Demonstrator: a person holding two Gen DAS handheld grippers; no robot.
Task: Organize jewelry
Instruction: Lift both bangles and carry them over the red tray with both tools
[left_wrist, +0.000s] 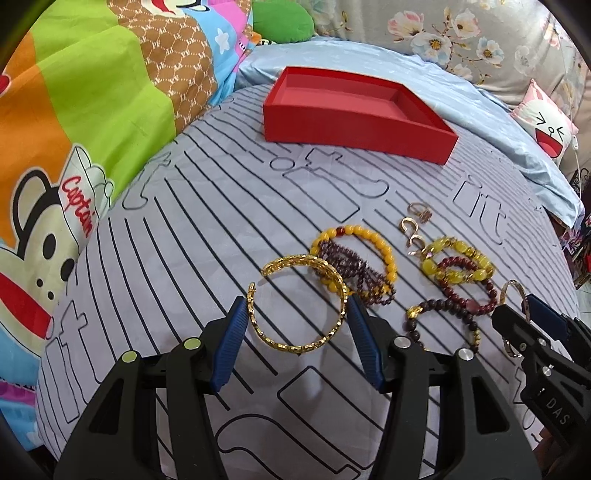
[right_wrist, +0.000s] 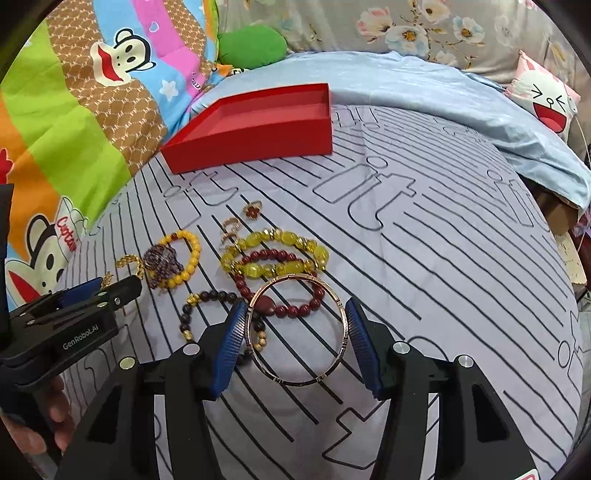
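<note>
My left gripper (left_wrist: 297, 301) is shut on a gold open cuff bangle (left_wrist: 291, 349), its blue pads pressing both sides. My right gripper (right_wrist: 296, 302) is shut on a thin rose-gold bangle (right_wrist: 299, 383), held just above the striped bedspread (right_wrist: 443, 258). A loose heap lies beyond both: a yellow bead bracelet (right_wrist: 192, 258) with a purple one (right_wrist: 162, 262), a translucent yellow bracelet (right_wrist: 291, 236), a dark red bracelet (right_wrist: 295, 308), a brown bead bracelet (right_wrist: 214, 295), a red-stone ring (right_wrist: 253, 211) and small earrings (right_wrist: 231, 227). An empty red box (left_wrist: 354, 125) stands farther back.
A cartoon-print quilt (left_wrist: 74, 110) is piled along the left. A light blue sheet (left_wrist: 369, 55) and a cartoon-face pillow (left_wrist: 550, 129) lie behind and to the right. A hand (right_wrist: 55, 424) grips the left tool's handle.
</note>
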